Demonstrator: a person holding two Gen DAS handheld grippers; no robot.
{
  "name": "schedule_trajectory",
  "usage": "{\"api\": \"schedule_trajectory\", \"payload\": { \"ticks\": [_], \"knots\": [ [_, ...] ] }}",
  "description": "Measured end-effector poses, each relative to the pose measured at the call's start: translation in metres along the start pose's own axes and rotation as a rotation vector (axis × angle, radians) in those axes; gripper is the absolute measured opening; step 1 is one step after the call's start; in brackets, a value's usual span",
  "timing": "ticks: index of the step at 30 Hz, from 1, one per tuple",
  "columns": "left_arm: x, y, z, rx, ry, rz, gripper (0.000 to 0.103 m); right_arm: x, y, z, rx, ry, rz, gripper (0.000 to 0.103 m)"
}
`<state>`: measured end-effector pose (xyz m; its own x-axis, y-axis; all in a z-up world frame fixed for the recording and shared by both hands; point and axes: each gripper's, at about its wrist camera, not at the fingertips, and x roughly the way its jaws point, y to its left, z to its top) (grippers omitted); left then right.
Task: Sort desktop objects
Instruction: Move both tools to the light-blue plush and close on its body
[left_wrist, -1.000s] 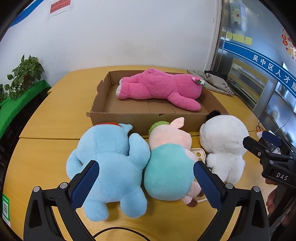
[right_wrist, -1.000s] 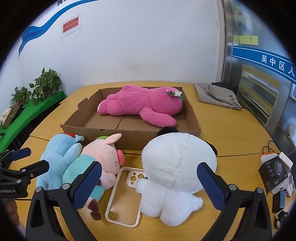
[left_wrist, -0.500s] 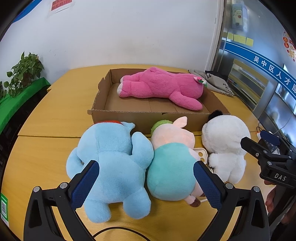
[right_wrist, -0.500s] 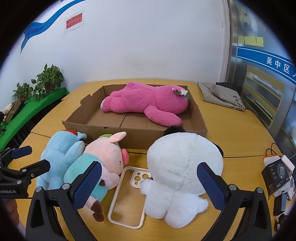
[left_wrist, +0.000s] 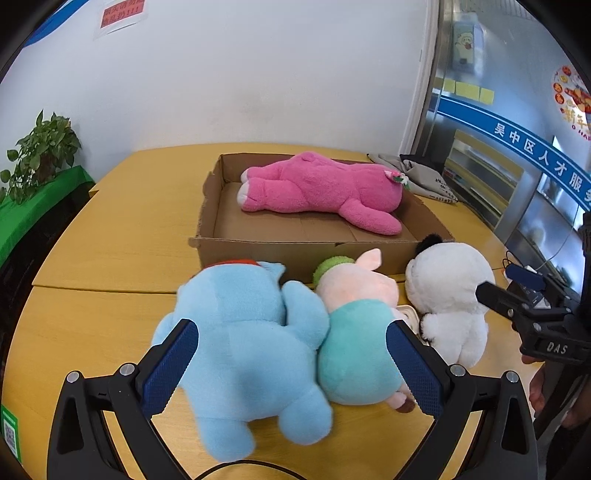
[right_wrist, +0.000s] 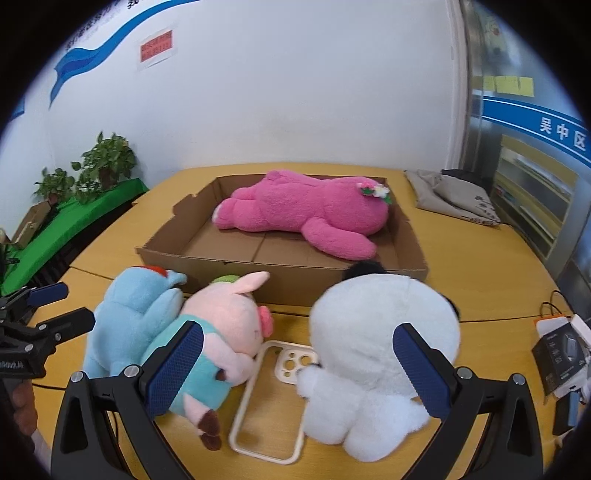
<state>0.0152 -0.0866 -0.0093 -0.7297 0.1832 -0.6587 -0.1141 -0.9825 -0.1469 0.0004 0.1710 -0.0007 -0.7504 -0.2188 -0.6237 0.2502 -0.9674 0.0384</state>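
A pink plush (left_wrist: 321, 192) (right_wrist: 306, 214) lies inside a shallow cardboard box (left_wrist: 236, 247) (right_wrist: 177, 251) on the yellow table. In front of the box lie a light blue plush (left_wrist: 243, 339) (right_wrist: 129, 325), a pink pig plush in a teal shirt (left_wrist: 354, 332) (right_wrist: 218, 332) and a white plush (left_wrist: 450, 299) (right_wrist: 376, 350). A cream phone case (right_wrist: 273, 398) rests between pig and white plush. My left gripper (left_wrist: 291, 365) hovers open just above and behind the blue plush and the pig. My right gripper (right_wrist: 295, 369) stands open behind the white plush and the case.
A grey cloth bag (left_wrist: 424, 181) (right_wrist: 454, 195) lies at the table's far right. Small boxes and cables (right_wrist: 561, 350) sit at the right edge. Potted plants (right_wrist: 103, 162) stand on a green ledge at left. Bare table (left_wrist: 129, 206) lies left of the box.
Both grippers have drawn slightly back and up from the plush toys, so the box and toys sit a little farther off. Nothing was grasped; both stay open.
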Motion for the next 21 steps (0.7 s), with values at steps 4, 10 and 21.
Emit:
{"api": "schedule_trajectory", "payload": {
  "ticks": [4, 10, 21],
  "knots": [
    [0.001, 0.030, -0.002, -0.040, 0.019, -0.039, 0.103, 0.009, 0.031, 0.000, -0.073, 0.030, 0.121, 0.103],
    [0.032, 0.085, -0.005, -0.112, 0.089, -0.101, 0.103, 0.046, 0.088, 0.011, -0.169, 0.106, 0.264, 0.102],
    [0.098, 0.165, -0.038, -0.360, 0.254, -0.132, 0.096, 0.151, 0.141, 0.015, -0.307, 0.293, 0.154, 0.086]
  ]
}}
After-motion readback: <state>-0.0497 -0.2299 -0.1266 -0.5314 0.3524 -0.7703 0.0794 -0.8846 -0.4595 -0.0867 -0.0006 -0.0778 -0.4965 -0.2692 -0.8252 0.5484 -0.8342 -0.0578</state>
